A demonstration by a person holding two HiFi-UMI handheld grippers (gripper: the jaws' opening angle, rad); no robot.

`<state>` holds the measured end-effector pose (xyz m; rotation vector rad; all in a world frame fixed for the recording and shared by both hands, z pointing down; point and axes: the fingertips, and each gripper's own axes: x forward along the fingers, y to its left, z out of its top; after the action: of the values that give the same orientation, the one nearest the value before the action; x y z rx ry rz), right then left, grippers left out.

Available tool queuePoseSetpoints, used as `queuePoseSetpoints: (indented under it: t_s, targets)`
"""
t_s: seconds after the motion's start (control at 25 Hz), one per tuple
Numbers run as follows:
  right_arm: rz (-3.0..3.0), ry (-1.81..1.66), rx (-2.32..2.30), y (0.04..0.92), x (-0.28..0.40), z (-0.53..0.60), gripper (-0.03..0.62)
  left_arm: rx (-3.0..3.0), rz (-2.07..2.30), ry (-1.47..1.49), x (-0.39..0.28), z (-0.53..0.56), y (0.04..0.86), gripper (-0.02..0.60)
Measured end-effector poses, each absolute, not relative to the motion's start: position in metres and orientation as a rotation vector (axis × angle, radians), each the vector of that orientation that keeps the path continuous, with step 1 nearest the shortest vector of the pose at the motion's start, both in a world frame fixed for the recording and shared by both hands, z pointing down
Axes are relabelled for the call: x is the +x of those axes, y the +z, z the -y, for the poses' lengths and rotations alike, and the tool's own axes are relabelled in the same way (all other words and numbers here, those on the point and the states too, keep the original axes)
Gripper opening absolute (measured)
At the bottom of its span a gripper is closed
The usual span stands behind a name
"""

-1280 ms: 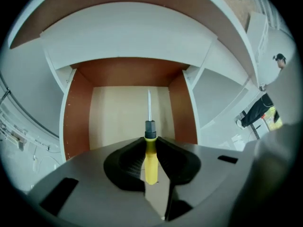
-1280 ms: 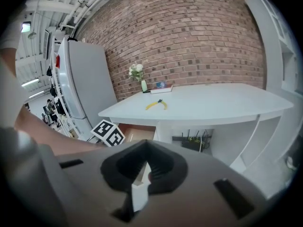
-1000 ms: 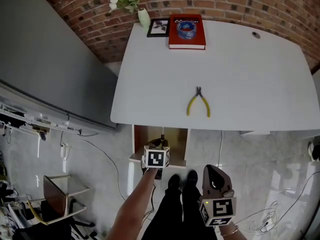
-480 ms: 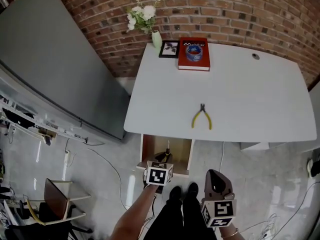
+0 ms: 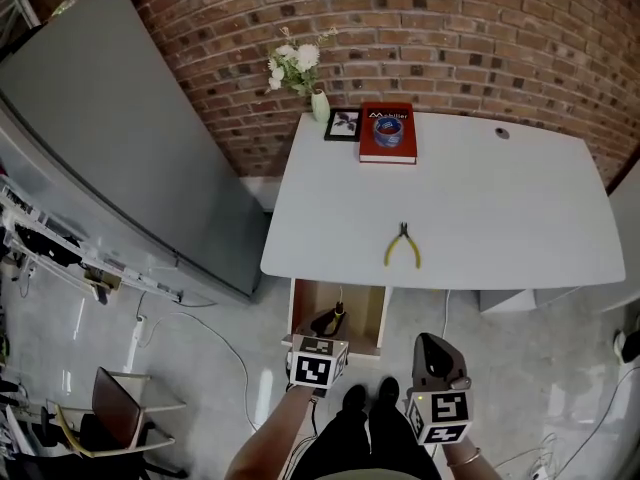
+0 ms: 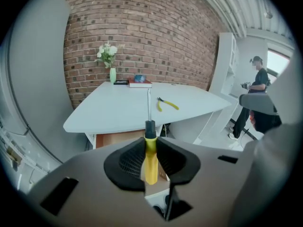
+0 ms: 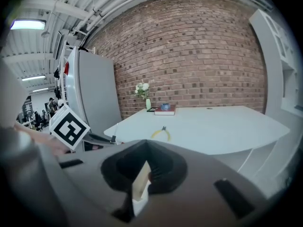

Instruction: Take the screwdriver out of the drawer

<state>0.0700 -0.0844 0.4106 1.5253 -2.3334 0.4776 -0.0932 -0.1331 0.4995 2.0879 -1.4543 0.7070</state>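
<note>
Red brick wall behind white table; tall grey cabinet at left; pale glossy floor; ceiling strip light on.

A white table stands against a brick wall, with yellow-handled pliers lying toward 7 o'clock from its middle. Toward 11 o'clock a red book bears a blue roll. A small picture frame sits just beside the book at 9 o'clock, and a vase of white flowers stands at the frame's 11 o'clock.
</note>
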Motion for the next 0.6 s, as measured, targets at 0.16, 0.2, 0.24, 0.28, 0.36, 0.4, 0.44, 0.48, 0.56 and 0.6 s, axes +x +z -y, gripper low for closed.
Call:
queuePoseSetpoints:
  t_s: [0.16, 0.2, 0.24, 0.28, 0.36, 0.4, 0.44, 0.48, 0.56, 0.6]
  targets:
    - [2.333, 0.461, 1.541, 0.402, 0.076, 0.083, 0.002, 2.115, 1.477, 0.664, -0.091, 0.129, 0.477, 0.066]
    - [2.330, 0.456, 1.549, 0.400, 0.078, 0.082, 0.002, 2.123, 1.481, 0.656, -0.090, 0.128, 0.471, 0.066]
    - [2.329, 0.454, 1.556, 0.397, 0.079, 0.081, 0.002, 2.131, 1.485, 0.648, -0.090, 0.127, 0.466, 0.066]
    - [2.328, 0.455, 1.561, 0.395, 0.080, 0.080, 0.002, 2.139, 1.489, 0.639, -0.090, 0.125, 0.460, 0.066]
    - [2.329, 0.455, 1.568, 0.392, 0.081, 0.078, 0.002, 2.160, 1.499, 0.623, -0.089, 0.123, 0.449, 0.066]
    - [2.328, 0.451, 1.571, 0.391, 0.082, 0.078, 0.002, 2.172, 1.504, 0.614, -0.089, 0.122, 0.443, 0.066]
    - [2.328, 0.444, 1.575, 0.389, 0.083, 0.078, 0.002, 2.184, 1.511, 0.604, -0.089, 0.121, 0.437, 0.066]
    - [2.327, 0.437, 1.578, 0.388, 0.084, 0.078, 0.002, 2.195, 1.520, 0.592, -0.089, 0.120, 0.431, 0.066]
    - [2.330, 0.423, 1.586, 0.384, 0.084, 0.079, 0.002, 2.208, 1.536, 0.564, -0.090, 0.117, 0.421, 0.066]
    - [2.333, 0.417, 1.589, 0.382, 0.084, 0.080, 0.002, 2.212, 1.542, 0.551, -0.090, 0.115, 0.416, 0.066]
